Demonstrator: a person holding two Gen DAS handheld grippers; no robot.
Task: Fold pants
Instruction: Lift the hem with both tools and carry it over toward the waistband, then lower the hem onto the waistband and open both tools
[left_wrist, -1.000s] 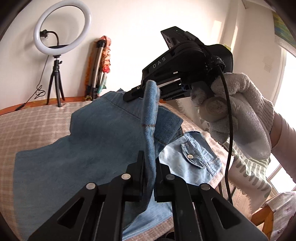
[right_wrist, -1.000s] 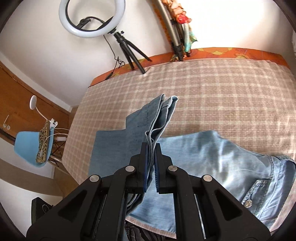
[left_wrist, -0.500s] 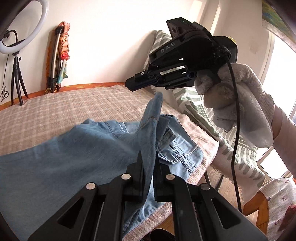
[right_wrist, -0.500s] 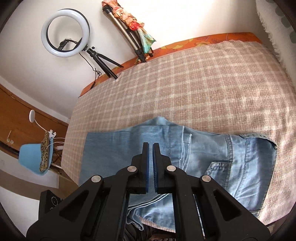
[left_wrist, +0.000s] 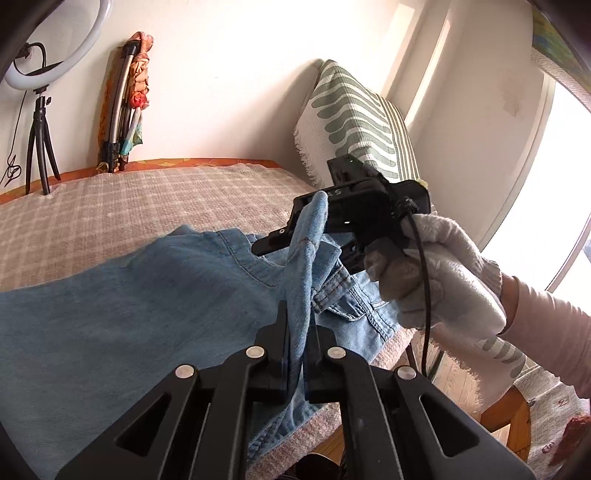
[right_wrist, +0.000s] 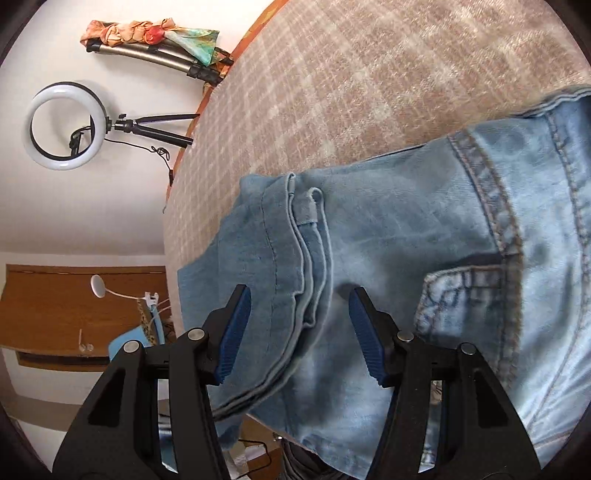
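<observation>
Light blue denim pants (left_wrist: 110, 314) lie folded over on a checked bed cover. My left gripper (left_wrist: 298, 332) is shut on the hem end of a pant leg (left_wrist: 308, 236), which stands up between its fingers. My right gripper (right_wrist: 299, 299) is open and empty, close above the folded hem edges (right_wrist: 295, 258) beside the waistband and back pocket (right_wrist: 461, 295). In the left wrist view the right gripper (left_wrist: 280, 240) hovers over the waistband, held by a gloved hand (left_wrist: 443, 273).
The checked bed cover (left_wrist: 129, 206) extends behind the pants. A green-patterned pillow (left_wrist: 354, 125) leans at the right end. A ring light on a tripod (right_wrist: 62, 125) and a bundle of poles (left_wrist: 122, 99) stand by the wall. The bed's near edge (left_wrist: 369, 373) drops to a wooden floor.
The leg ends were carried across onto the waistband end. My right gripper opened, let go of the hem and dropped close to the pants. My left gripper still holds its hem.
</observation>
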